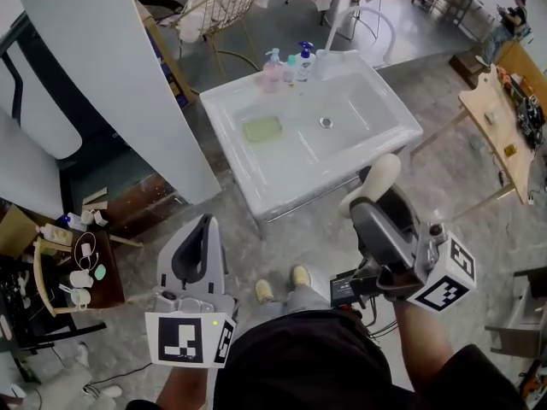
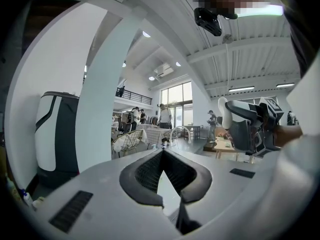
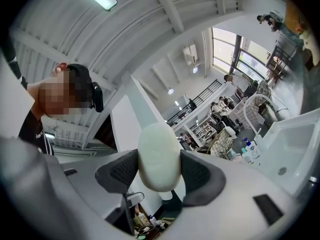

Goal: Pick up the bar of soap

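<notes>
The bar of soap (image 1: pixel 377 178) is a cream oval, held upright between the pads of my right gripper (image 1: pixel 376 193), which is shut on it. This is in front of the white sink (image 1: pixel 256 190), lifted off it. In the right gripper view the soap (image 3: pixel 159 154) fills the gap of the gripper (image 3: pixel 159 170) and points up toward the ceiling. My left gripper (image 1: pixel 198 231) hangs lower left over the floor, shut with nothing in it. In its own view the left gripper (image 2: pixel 163 154) has its jaw tips touching.
A green pad (image 1: pixel 262 129) lies in the sink basin near the drain (image 1: pixel 326 122). Pump bottles (image 1: pixel 291 63) and a faucet (image 1: pixel 340 20) stand at the sink's back edge. A white pillar (image 1: pixel 111 75) rises at left, a wooden table (image 1: pixel 500 135) at right, a cluttered small table (image 1: pixel 81 267) at far left.
</notes>
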Demonstrator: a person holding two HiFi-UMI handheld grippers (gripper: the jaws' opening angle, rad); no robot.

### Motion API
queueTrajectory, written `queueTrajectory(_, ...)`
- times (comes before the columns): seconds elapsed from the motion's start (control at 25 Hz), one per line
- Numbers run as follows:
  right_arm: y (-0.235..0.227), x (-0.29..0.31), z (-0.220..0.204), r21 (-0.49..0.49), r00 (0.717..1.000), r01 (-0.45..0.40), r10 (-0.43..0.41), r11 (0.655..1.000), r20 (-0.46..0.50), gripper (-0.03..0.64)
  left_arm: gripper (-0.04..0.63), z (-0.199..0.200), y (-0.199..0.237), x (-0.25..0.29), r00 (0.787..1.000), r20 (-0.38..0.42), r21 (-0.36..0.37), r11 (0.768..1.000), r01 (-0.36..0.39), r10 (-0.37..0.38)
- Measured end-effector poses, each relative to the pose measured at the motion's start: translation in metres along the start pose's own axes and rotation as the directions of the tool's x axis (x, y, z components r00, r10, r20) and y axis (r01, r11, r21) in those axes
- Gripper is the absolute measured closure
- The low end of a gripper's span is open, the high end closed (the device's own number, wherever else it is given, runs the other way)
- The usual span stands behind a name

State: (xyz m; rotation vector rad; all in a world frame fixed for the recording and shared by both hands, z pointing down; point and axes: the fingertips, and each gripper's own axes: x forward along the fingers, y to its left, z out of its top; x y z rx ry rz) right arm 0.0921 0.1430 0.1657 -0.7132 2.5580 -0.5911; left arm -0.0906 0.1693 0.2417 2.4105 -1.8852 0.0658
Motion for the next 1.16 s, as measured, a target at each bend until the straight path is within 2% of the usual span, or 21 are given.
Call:
queueTrajectory(0.48,-0.006,-0.02,0.035,0.004,0.999,-0.037,0.037,0.999,0.038,0.351,0.592,0.018,-0.041,0.022,1.0,0.022,0.015,1.0,0.017,-0.017)
queueTrajectory(1.16,-0.032,-0.023,0.06,-0.003,0.997,-0.046,0.046,0.999,0.062,0.357,0.592,0.031,-0.06,0.055,0.999,0.041,0.028,0.999,0.033,-0.034)
